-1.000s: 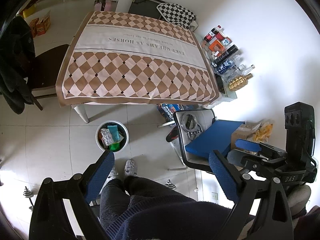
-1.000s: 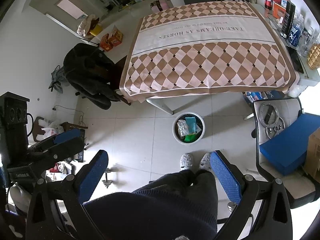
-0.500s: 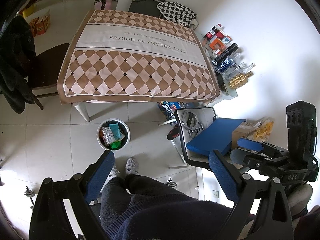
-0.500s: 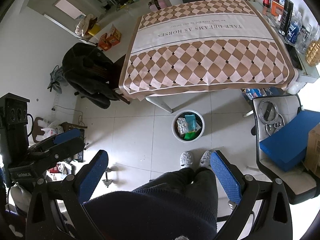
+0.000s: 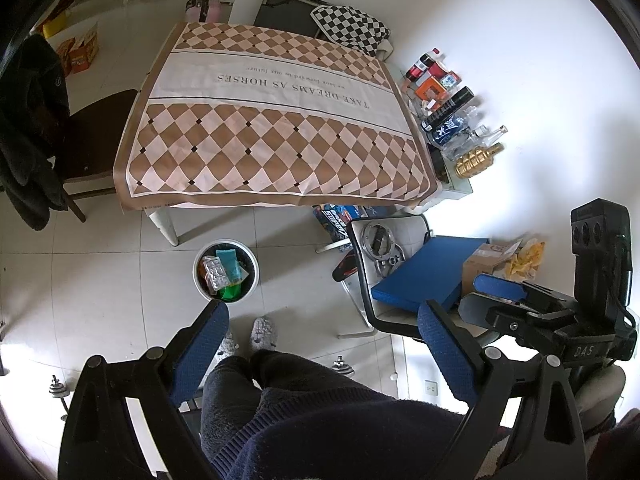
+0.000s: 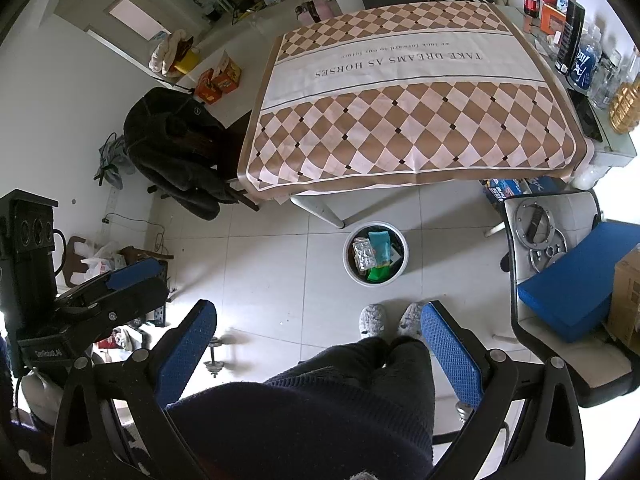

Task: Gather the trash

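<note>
A round white bin (image 5: 253,263) (image 6: 403,249) stands on the tiled floor by the table's near leg, holding a silver blister pack (image 5: 215,271) (image 6: 364,255), a teal packet (image 6: 379,246) and a green wrapper (image 5: 231,291). Both grippers are held high above the floor. My left gripper (image 5: 322,334) is open and empty, with the bin just beyond its left finger. My right gripper (image 6: 318,330) is open and empty too, the bin ahead between its fingers. Each gripper shows in the other's view at the edge.
A table with a brown checked cloth (image 5: 272,128) (image 6: 404,104) fills the far side. Bottles and boxes (image 5: 444,108) line a shelf by the wall. A chair with a blue cushion (image 5: 428,272) stands right, a chair with a dark coat (image 6: 176,152) left. The person's legs and slippers (image 6: 390,316) are below.
Both views have drifted slightly, with the table and bin sitting a little lower in frame. Both grippers stay open and empty.
</note>
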`<state>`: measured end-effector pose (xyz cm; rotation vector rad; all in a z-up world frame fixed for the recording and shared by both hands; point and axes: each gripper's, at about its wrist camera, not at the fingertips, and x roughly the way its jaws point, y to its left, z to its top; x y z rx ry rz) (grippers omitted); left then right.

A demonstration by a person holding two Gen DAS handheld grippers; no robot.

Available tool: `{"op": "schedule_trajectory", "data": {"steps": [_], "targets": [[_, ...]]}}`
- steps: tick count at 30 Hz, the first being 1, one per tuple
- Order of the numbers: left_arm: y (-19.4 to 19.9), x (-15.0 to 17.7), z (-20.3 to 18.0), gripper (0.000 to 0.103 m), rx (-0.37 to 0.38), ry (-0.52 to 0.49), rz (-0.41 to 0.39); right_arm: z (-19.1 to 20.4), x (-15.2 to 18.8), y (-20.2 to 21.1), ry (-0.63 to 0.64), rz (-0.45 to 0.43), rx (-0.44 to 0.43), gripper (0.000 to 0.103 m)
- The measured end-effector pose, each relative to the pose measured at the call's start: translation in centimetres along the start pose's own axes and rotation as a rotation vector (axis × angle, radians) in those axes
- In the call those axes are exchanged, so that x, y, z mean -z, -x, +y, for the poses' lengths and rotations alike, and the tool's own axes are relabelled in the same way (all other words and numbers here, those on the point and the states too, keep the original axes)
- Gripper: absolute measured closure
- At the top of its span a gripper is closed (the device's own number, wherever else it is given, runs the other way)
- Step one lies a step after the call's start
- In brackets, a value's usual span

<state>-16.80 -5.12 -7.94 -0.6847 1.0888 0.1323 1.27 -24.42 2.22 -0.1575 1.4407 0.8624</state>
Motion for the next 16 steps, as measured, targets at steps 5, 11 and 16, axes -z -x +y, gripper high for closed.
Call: {"op": "schedule_trajectory", "data": {"steps": [5, 11, 16], "targets": [[0.03, 0.03, 0.03, 0.006, 0.002, -0.002, 0.001, -0.05, 0.06, 0.05, 0.002, 0.000, 0.000, 0.000], [0.37, -0.09, 0.08, 0.006, -0.001, -0.009, -0.006, -0.07, 0.08, 0.07, 0.004, 0.000, -0.001, 0.000], [0.77, -0.73, 0.33, 0.006, 0.006, -0.024, -0.003, -0.02, 0.11, 0.02, 0.003, 0.000, 0.000, 0.000]]}}
